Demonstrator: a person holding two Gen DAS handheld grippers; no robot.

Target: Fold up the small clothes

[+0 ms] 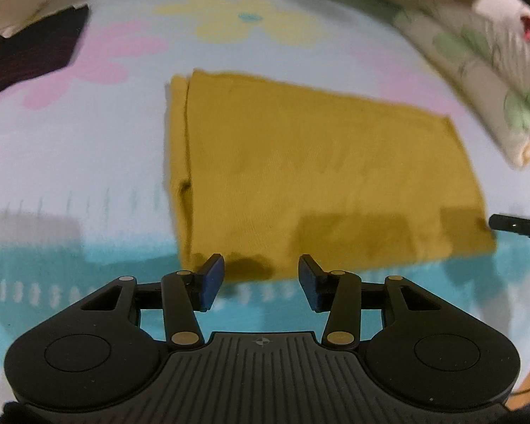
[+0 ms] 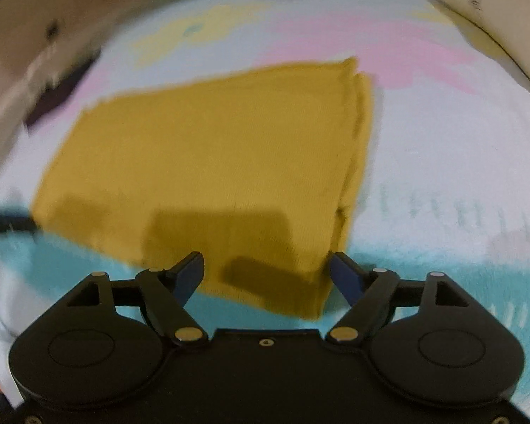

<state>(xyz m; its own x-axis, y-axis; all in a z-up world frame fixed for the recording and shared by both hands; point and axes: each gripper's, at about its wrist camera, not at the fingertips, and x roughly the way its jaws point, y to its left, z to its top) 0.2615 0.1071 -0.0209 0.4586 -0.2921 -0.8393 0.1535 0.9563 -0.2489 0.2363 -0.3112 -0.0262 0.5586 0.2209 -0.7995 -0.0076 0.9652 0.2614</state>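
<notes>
A mustard-yellow garment [image 1: 311, 173] lies folded into a flat rectangle on a pastel flowered blanket [image 1: 70, 162]. My left gripper [image 1: 261, 265] hovers just off the garment's near edge, by its left corner, open with nothing between its blue pads. In the right wrist view the same garment [image 2: 212, 162] fills the middle. My right gripper [image 2: 266, 265] is above its near right corner, jaws spread wide, and the cloth lies below them and apart from the pads. The tip of the right gripper [image 1: 512, 224] shows at the right edge of the left wrist view.
A dark striped garment [image 1: 28, 53] lies at the far left of the blanket. A floral pillow or quilt [image 1: 494, 81] runs along the right side. A brown surface [image 2: 35, 28] borders the blanket at the back left.
</notes>
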